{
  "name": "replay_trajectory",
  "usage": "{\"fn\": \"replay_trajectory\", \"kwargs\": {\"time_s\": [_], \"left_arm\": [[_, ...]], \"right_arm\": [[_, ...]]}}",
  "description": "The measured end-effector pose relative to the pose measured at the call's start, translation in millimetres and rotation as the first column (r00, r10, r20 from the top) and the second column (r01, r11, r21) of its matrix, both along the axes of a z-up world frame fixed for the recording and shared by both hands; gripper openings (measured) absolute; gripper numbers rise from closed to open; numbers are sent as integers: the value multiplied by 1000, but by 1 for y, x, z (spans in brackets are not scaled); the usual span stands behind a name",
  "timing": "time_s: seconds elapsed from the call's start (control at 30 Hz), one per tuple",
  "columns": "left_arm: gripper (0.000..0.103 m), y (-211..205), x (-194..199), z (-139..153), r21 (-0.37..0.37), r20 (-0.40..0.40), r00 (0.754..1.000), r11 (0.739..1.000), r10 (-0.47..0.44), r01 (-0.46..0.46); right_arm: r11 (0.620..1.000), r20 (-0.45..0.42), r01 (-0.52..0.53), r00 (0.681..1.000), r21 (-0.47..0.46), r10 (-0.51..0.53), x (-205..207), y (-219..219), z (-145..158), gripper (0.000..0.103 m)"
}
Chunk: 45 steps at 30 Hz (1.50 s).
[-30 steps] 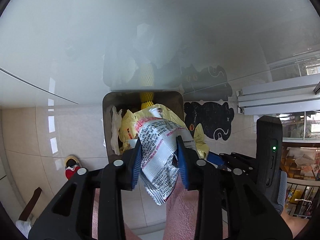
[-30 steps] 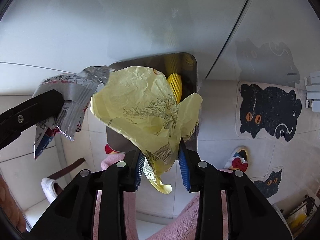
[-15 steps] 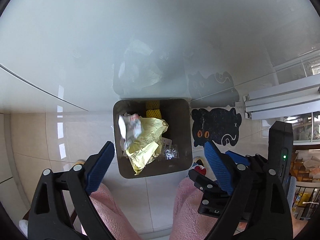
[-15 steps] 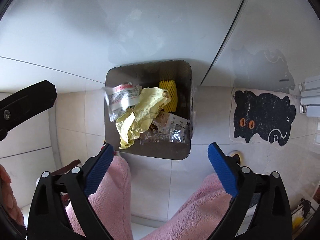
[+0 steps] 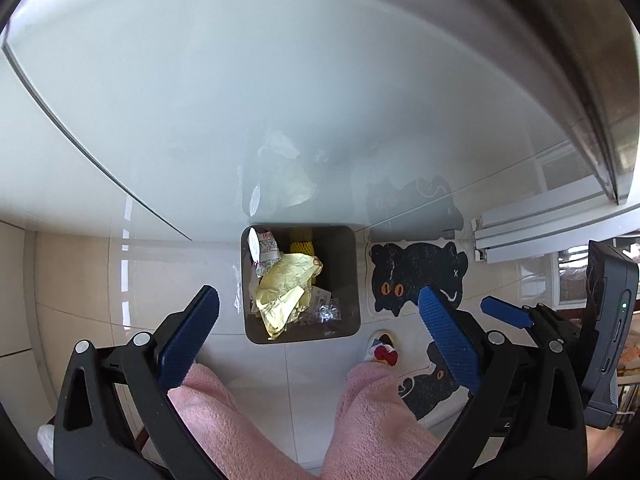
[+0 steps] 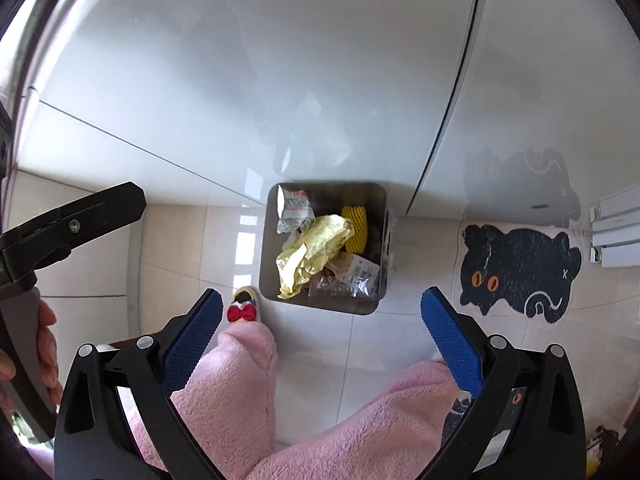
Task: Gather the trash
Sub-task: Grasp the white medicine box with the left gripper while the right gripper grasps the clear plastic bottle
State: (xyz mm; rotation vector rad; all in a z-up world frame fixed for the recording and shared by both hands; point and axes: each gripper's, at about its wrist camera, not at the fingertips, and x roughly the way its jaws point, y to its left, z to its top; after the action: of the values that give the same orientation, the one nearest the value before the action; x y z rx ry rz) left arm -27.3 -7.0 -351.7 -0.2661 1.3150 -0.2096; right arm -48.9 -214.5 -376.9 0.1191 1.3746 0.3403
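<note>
Both of your claws are spread wide over the bin, and nothing is between their blue pads. The left claw (image 5: pixel 318 312) has just been opening, and so has the right claw (image 6: pixel 320 312); their pads press on no thing.

The trash lies inside the square grey bin (image 5: pixel 348 280), which stands on the tiled floor (image 5: pixel 80 280) against the white cabinet front (image 5: pixel 280 100). On top in the bin you see the crumpled yellow paper (image 5: pixel 286 284). The silver printed wrapper (image 5: pixel 264 246) lies beside it at the far left corner. A yellow foam net (image 6: pixel 356 226) stands behind the paper, and some clear plastic packaging (image 6: pixel 348 278) lies at the near side.

To the right of the bin lies a black cat mat (image 6: pixel 516 270). Your legs in pink fleece trousers (image 6: pixel 248 364) show below, and a slipper with a red bow (image 6: pixel 242 312) is close to the bin.
</note>
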Motion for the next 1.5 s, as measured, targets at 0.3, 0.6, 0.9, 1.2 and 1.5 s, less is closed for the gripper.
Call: {"fn": "replay_trajectory", "kwargs": {"time_s": [0.3, 0.6, 0.9, 1.2, 1.5], "left_arm": [[95, 17, 2, 100, -20, 166, 986, 999, 32, -29], [95, 16, 19, 169, 2, 312, 950, 1000, 16, -17], [95, 22, 75, 212, 51, 396, 918, 997, 25, -50], [95, 22, 155, 228, 61, 418, 908, 996, 35, -66], [95, 5, 228, 214, 129, 401, 916, 991, -10, -45]], "right_arm": [[996, 170, 15, 985, 84, -29, 3, -18, 98, 100], [991, 348, 19, 935, 130, -64, 25, -34, 180, 100], [992, 471, 81, 874, 101, -119, 88, -46, 231, 100], [993, 537, 104, 836, 51, -115, 179, -45, 247, 100], [988, 516, 148, 850, -35, -109, 256, -47, 222, 100]]}}
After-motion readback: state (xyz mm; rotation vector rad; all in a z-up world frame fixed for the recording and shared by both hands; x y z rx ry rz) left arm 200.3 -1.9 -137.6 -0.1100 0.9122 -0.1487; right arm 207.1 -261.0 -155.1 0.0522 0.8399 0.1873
